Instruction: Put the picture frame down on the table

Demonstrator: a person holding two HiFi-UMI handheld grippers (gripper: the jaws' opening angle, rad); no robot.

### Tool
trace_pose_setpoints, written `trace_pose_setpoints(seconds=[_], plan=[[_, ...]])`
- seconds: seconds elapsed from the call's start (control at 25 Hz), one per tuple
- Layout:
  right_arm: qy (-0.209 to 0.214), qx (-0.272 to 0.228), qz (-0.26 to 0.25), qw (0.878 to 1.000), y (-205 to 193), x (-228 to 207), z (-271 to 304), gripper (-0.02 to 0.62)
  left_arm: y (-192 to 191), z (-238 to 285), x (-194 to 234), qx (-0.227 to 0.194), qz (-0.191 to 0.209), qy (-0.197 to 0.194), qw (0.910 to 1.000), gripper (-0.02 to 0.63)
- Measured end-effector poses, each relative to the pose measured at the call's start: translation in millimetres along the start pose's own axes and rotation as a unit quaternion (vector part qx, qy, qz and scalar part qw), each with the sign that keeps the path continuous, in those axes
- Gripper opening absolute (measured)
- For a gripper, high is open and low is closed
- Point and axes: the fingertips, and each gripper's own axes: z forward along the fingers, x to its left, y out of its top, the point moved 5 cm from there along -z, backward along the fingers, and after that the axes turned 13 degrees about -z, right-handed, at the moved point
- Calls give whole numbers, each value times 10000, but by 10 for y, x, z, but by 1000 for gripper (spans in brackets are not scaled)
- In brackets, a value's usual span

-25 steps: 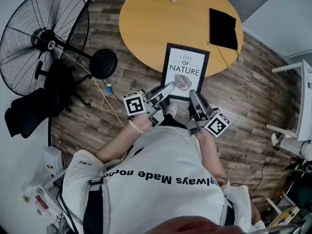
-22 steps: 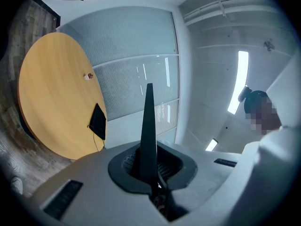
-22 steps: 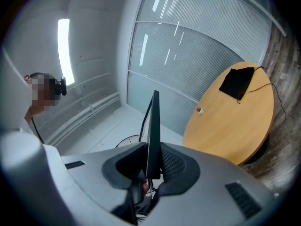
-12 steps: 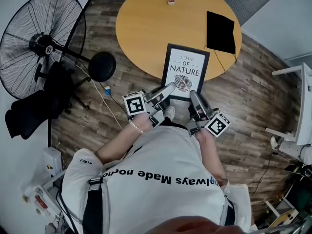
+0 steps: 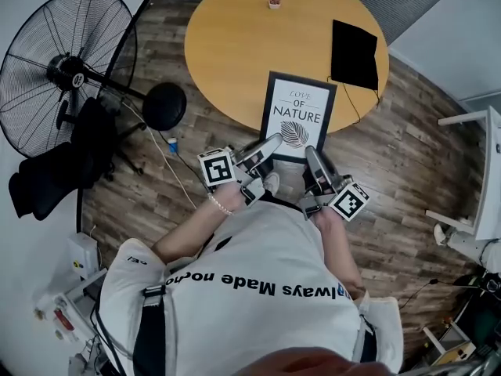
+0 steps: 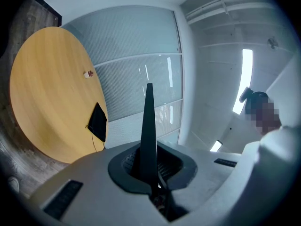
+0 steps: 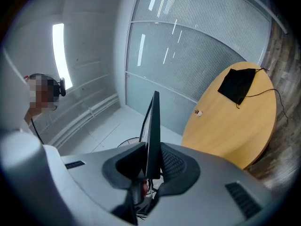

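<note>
Both the left gripper (image 5: 268, 142) and right gripper (image 5: 312, 154) are pinching the picture frame (image 5: 299, 112) by its near edge. It is seemingly hanging partly over the table (image 5: 235, 45), not yet laid down.

Steep head view; gripper views toward table (image 5: 235, 53)

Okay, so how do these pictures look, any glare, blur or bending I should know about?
Head view: sharp and evenly lit, the print on the picture frame readable, edges bowed by the wide lens. Left gripper view: dark corners, the round table stretched into an oval, the ceiling light blown out. Right gripper view: same bending, bright streaks reflected on the glass wall.
</note>
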Motion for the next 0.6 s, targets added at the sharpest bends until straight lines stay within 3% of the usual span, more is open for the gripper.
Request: trace_pose_setpoints(seconds=[0.24,0.6], plan=[[36,34,21,10000,4,-45,-1,98,-34,6,58,-101,-177,11,9998,35],[42,58,60,10000,5,-68,21,98,-3,17,64,-127,-86,33,9999,36]])
